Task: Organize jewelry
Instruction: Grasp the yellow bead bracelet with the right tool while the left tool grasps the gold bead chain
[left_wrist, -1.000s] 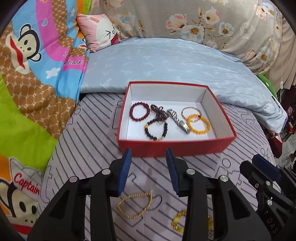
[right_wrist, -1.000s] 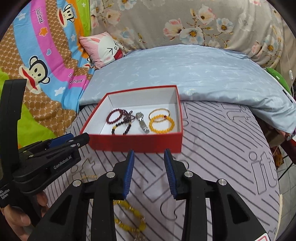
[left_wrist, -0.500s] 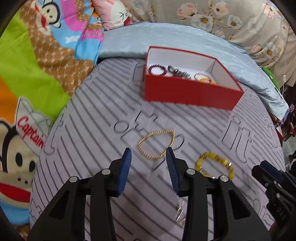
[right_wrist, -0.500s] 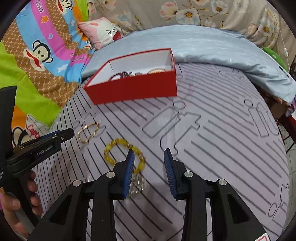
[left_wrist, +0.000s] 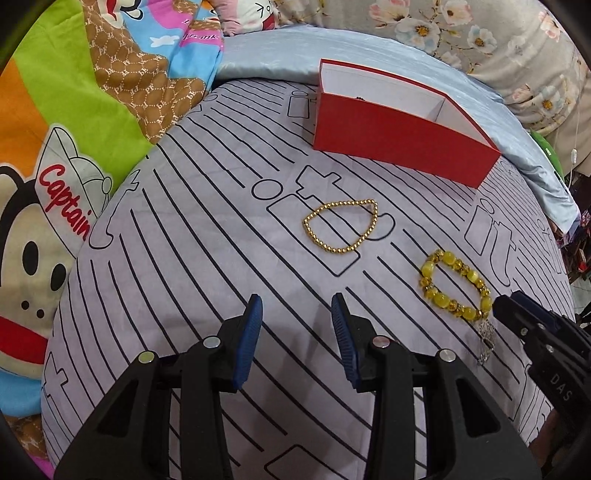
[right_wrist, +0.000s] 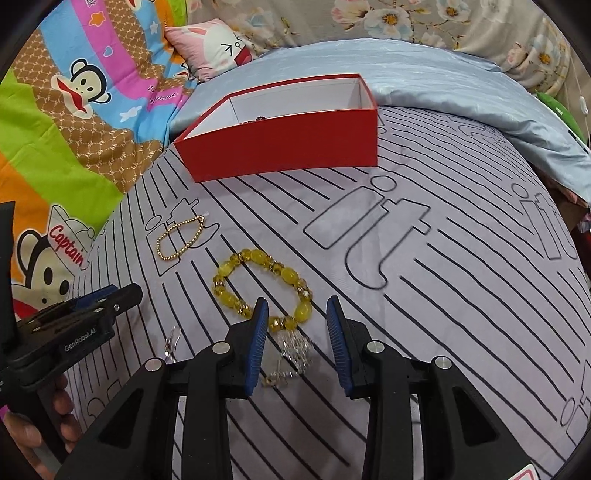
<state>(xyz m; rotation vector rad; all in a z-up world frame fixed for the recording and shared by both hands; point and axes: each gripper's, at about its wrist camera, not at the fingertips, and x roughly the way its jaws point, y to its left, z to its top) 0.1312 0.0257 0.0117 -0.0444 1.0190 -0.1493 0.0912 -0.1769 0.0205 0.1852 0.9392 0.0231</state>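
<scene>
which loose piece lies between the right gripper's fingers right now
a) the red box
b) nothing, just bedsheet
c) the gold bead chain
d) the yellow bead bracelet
d: in the right wrist view the near end of the yellow bead bracelet sits between the open blue pads of the right gripper, untouched.

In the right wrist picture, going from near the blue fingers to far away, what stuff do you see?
Silver trinket → yellow bead bracelet → gold bead bracelet → red box → blue pillow → floral cloth.
</scene>
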